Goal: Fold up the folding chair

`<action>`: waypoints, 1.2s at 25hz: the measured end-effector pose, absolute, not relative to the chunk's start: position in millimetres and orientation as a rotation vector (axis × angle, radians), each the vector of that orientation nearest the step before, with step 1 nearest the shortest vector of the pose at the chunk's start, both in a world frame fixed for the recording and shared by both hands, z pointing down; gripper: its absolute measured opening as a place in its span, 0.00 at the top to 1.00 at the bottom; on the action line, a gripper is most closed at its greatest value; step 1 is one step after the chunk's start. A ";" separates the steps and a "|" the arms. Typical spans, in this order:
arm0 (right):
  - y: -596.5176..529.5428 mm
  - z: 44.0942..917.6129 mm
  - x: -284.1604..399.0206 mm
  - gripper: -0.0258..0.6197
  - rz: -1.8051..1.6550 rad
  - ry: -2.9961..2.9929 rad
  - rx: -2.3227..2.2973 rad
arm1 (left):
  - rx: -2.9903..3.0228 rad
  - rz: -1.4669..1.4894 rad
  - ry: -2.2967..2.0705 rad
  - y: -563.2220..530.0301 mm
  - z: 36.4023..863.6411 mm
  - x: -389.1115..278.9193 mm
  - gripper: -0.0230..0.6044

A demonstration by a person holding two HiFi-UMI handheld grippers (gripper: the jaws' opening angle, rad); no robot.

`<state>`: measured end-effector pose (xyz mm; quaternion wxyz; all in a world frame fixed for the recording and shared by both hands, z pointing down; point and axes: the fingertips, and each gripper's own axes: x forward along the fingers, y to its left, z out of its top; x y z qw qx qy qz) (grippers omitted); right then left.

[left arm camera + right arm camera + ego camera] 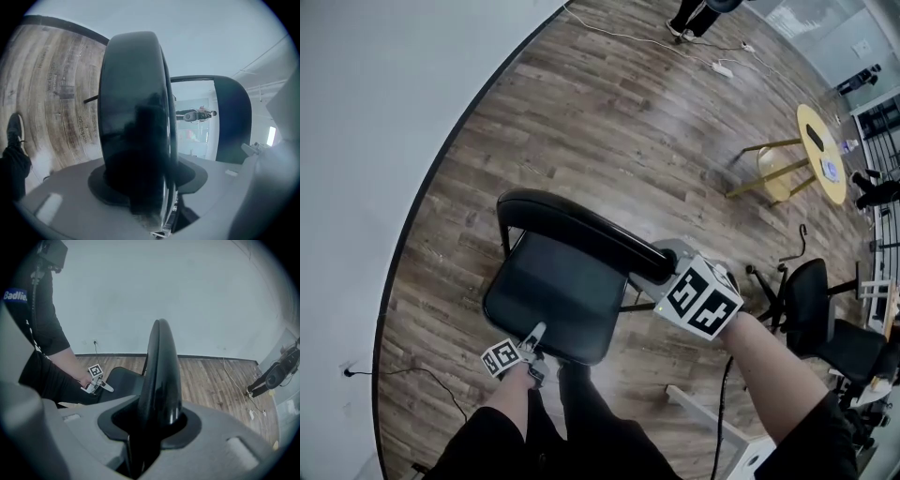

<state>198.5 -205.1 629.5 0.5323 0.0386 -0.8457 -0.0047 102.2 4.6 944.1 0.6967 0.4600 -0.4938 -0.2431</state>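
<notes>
Head view: the folding chair (553, 281) stands open near the wall. Left gripper view: my left gripper (140, 183) pinches the seat (133, 93) at its front edge. Right gripper view: my right gripper (150, 427) pinches the glossy backrest (160, 366), which could slip free if I lift the seat unevenly.

seat (548, 295): matt black padded vinyl | backrest (581, 230): glossy smooth black | floor (609, 122): wood-grain planks, slight sheen
</notes>
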 end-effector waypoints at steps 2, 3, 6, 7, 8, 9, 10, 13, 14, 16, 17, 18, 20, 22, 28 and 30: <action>-201.9 628.3 196.5 0.77 -0.015 -2.017 0.091 | 1.023 -0.543 -1.100 3.2 941.0 101.7 0.58; -200.1 627.6 196.1 0.77 -0.015 -2.018 0.091 | 1.021 -0.542 -1.100 2.9 939.5 101.9 0.59; -193.9 625.5 195.3 0.77 -0.012 -2.023 0.094 | 1.020 -0.537 -1.102 1.9 935.5 101.7 0.59; -191.6 624.7 195.0 0.78 -0.011 -2.025 0.094 | 1.019 -0.535 -1.103 1.3 934.2 101.6 0.60; -189.1 623.9 194.6 0.78 -0.011 -2.027 0.094 | 1.019 -0.534 -1.104 0.7 933.1 101.4 0.60; -186.3 623.2 194.0 0.78 -0.012 -2.029 0.091 | 1.019 -0.533 -1.106 0.3 932.2 101.2 0.60; -183.3 622.5 193.4 0.79 -0.014 -2.031 0.087 | 1.018 -0.532 -1.109 0.0 931.3 101.3 0.60; -175.0 620.4 192.6 0.80 -0.018 -2.042 0.075 | 1.010 -0.527 -1.118 -1.6 928.8 102.8 0.61; -172.0 619.8 192.7 0.80 -0.015 -2.046 0.072 | 1.007 -0.522 -1.119 -2.0 928.1 103.2 0.61; -165.1 619.1 192.6 0.81 -0.009 -2.053 0.071 | 1.005 -0.513 -1.121 -1.8 927.0 103.3 0.62; -161.9 618.8 192.4 0.81 -0.007 -2.054 0.070 | 1.006 -0.510 -1.122 -2.0 926.2 103.1 0.62; -159.4 618.3 192.0 0.82 -0.006 -2.056 0.070 | 1.008 -0.510 -1.124 -2.6 925.1 103.0 0.62; -156.4 616.9 190.8 0.82 -0.007 -2.057 0.067 | 1.008 -0.514 -1.124 -4.8 922.0 103.2 0.63; -155.3 615.6 190.0 0.82 -0.008 -2.059 0.068 | 1.010 -0.515 -1.123 -8.5 918.7 103.4 0.63; -149.3 612.3 186.7 0.83 -0.014 -2.056 0.076 | 0.999 -0.507 -1.128 -18.1 907.0 103.1 0.65; -147.3 610.8 186.7 0.83 -0.017 -2.055 0.078 | 0.996 -0.503 -1.134 -21.8 902.8 103.3 0.65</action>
